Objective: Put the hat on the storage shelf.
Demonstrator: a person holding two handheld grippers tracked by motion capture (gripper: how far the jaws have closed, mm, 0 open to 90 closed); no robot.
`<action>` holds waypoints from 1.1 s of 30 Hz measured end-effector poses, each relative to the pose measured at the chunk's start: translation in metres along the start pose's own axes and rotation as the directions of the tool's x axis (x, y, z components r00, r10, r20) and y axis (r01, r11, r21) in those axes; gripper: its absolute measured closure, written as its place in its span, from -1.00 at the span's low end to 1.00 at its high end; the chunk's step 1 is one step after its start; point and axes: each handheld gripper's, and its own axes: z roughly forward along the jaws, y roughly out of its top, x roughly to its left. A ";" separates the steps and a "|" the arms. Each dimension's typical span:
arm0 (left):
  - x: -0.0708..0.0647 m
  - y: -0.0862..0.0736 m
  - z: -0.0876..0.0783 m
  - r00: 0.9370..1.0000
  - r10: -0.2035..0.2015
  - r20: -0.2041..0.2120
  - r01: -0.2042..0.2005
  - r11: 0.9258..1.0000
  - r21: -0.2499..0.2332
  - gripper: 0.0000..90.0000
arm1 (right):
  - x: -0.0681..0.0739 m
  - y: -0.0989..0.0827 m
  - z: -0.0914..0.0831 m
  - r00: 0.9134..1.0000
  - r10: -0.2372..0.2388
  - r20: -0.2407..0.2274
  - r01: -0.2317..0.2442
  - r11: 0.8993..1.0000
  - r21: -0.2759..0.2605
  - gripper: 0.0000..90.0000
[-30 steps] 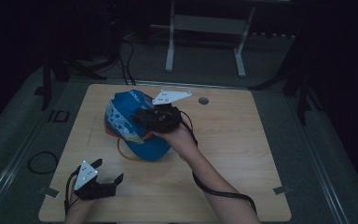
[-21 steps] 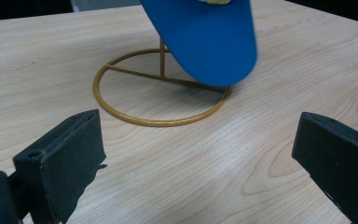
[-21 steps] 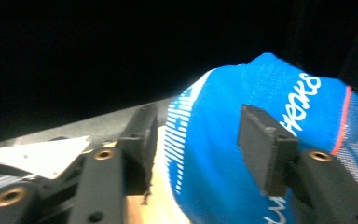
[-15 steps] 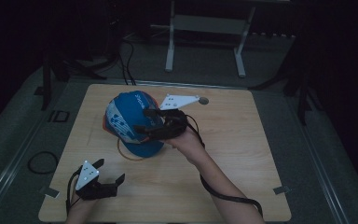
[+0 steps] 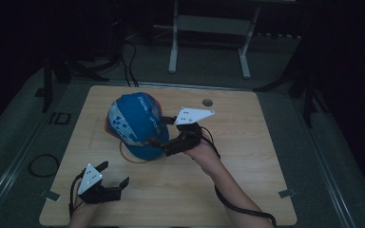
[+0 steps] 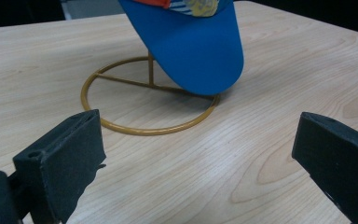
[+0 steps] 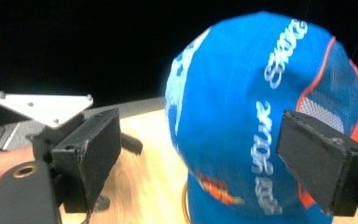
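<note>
A blue cap (image 5: 135,123) with white lettering and orange trim hangs on a gold wire stand (image 5: 129,158), left of the table's middle. My right gripper (image 5: 160,132) is just right of the cap and points at it. Its jaws have just been opening and stand open. In the right gripper view the cap (image 7: 242,116) sits ahead between the pads (image 7: 93,149), untouched. My left gripper (image 5: 114,173) rests open near the front left edge. Its view shows the stand's ring (image 6: 121,126) and the cap's brim (image 6: 196,51) beyond the open left gripper (image 6: 200,135).
The light wooden table (image 5: 247,180) has a small round hole (image 5: 207,102) near its back edge. A cable loop (image 5: 43,165) lies on the floor at the left. A white frame (image 5: 173,47) stands behind the table. The right half of the table offers free room.
The right gripper let go of the cap, opened and drew back to the right and down. The cap now hangs higher on the stand. The left gripper has not moved.
</note>
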 end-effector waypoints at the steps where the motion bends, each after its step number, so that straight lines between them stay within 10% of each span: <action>1: 0.000 0.000 0.000 1.000 0.001 0.003 -0.001 1.000 -0.001 -0.94 | 0.000 -0.003 -0.001 1.000 0.001 0.003 -0.001 1.000 0.002 -0.69; 17: 0.000 -0.002 -0.002 1.000 0.011 -0.016 -0.011 1.000 -0.001 -0.94 | 0.009 -0.068 -0.017 1.000 -0.027 -0.006 0.027 0.996 0.086 -0.69; 33: 0.000 -0.002 -0.003 1.000 0.023 -0.011 -0.023 1.000 -0.008 -0.94 | 0.003 -0.133 -0.033 0.998 0.067 0.019 -0.069 0.984 0.166 -0.68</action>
